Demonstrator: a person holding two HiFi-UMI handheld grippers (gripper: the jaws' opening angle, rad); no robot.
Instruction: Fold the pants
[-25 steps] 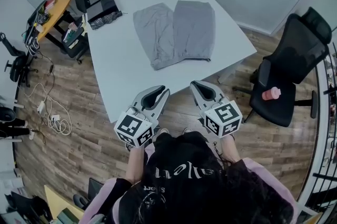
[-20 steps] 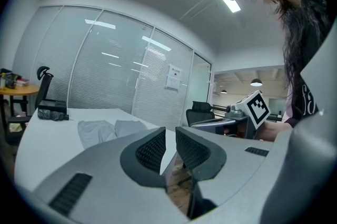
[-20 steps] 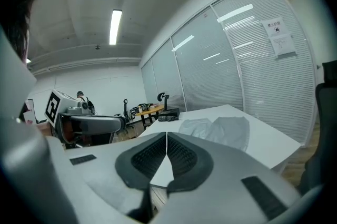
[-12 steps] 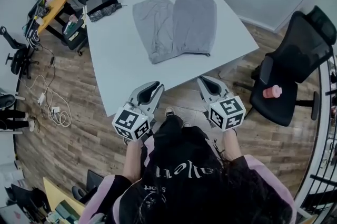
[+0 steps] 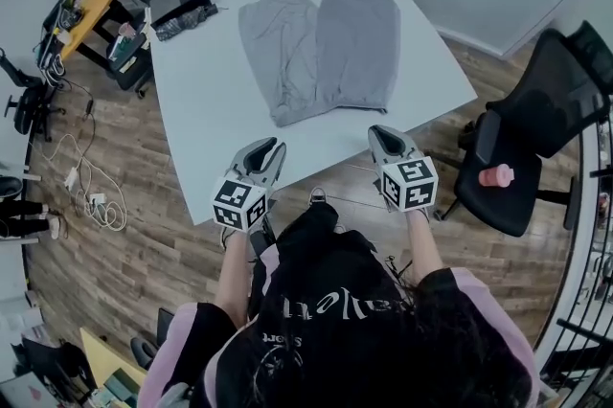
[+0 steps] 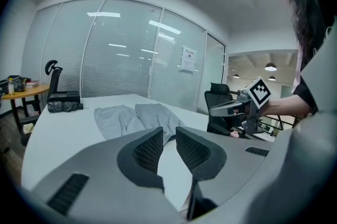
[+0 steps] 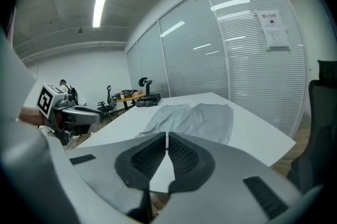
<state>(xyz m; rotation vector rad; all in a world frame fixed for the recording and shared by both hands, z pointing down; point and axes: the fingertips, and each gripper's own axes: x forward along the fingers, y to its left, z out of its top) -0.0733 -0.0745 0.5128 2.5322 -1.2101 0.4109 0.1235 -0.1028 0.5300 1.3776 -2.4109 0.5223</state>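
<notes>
Grey pants (image 5: 318, 52) lie flat on the white table (image 5: 211, 138), folded lengthwise with one leg partly over the other and the hems toward me. They also show as the pants (image 6: 138, 116) and the pants (image 7: 194, 114) in the gripper views. My left gripper (image 5: 267, 150) hovers at the table's near edge, short of the pants, its jaws a narrow gap apart with nothing between them (image 6: 169, 132). My right gripper (image 5: 382, 136) hovers at the near edge to the right, jaws shut and empty (image 7: 166, 136). Neither touches the cloth.
A dark cloth bundle (image 5: 183, 20) lies at the table's far left corner. To the right stands a black office chair (image 5: 533, 124) with a pink object (image 5: 495, 174) on its seat. A yellow side table (image 5: 88, 11) and floor cables (image 5: 96, 205) are on the left.
Both grippers have moved forward and down from in front of my body to the table's near edge. The pants have not moved.
</notes>
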